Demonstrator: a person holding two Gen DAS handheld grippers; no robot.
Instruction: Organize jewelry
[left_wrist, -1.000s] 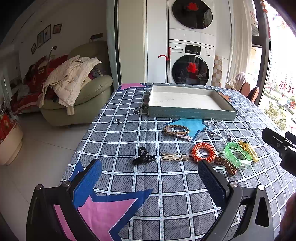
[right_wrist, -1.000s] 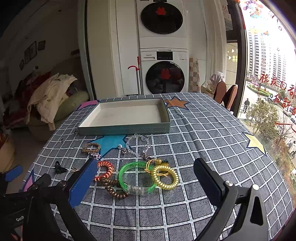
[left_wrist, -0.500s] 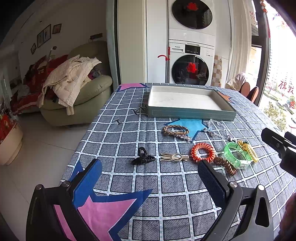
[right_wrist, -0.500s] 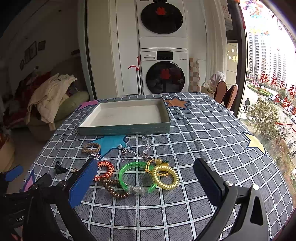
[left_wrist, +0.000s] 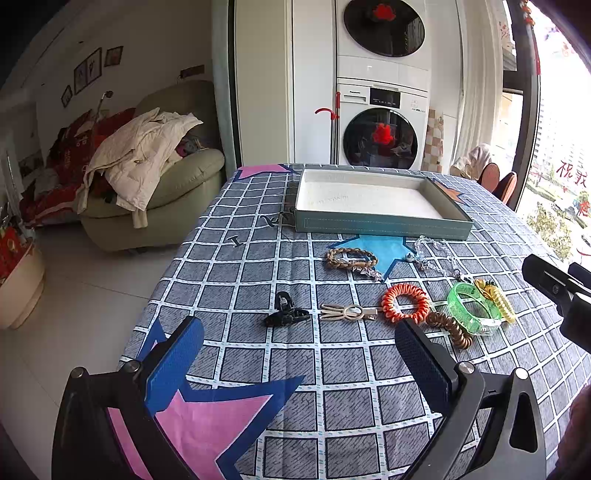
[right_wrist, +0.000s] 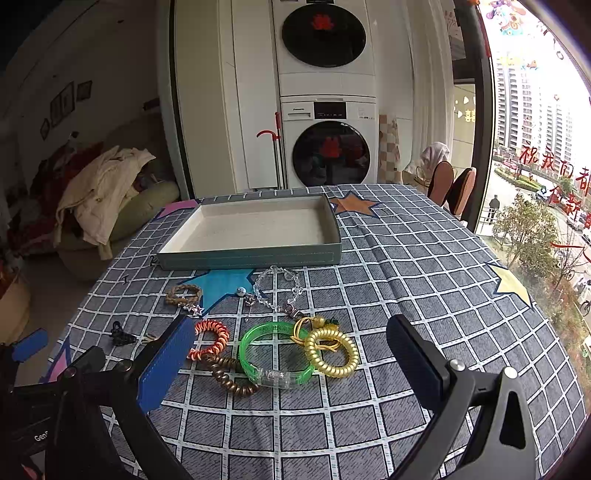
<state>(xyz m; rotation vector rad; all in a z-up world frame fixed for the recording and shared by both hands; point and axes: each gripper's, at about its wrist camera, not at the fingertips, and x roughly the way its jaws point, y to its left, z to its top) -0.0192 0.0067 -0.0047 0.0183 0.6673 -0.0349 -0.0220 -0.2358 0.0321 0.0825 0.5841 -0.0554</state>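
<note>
Both tools wide apart and holding nothing: left gripper (left_wrist: 299, 354) at the bottom of its frame above bare checked tablecloth (left_wrist: 236, 266), right gripper (right_wrist: 291, 354) at the bottom of its frame with the cluster of pieces showing between its pads. Nearest in the right view, low centre: brown coil tie (right_wrist: 229, 376) touching the green bangle (right_wrist: 275, 354), gold coil tie (right_wrist: 330, 352) overlapping the bangle's right side, orange coil tie (right_wrist: 210, 338) just left. Likely trouble here: closing on one of this knot and dragging a neighbour along, since the rings overlap; the bangle is hard and smooth, apt to squirt out of flat pads. Mid-frame in the left view: black claw clip (left_wrist: 286, 314) and flat gold hair clip (left_wrist: 349, 313), long axis running left-right across the frame, pronged end toward the left; thin and low on the cloth, so a pinch could bunch fabric rather than lift it. Further up, centre: braided bracelet (right_wrist: 184, 293) with star charms, an oval stretched left-right, and the clear bead chain (right_wrist: 275, 290) looped just below the tray; limp, liable to trail and snag on the tray wall when carried over. Furthest, upper centre of both views: grey tray (right_wrist: 251, 254), nothing in it, long side facing the camera, left-right. Nothing sorted yet, judging by that.
</note>
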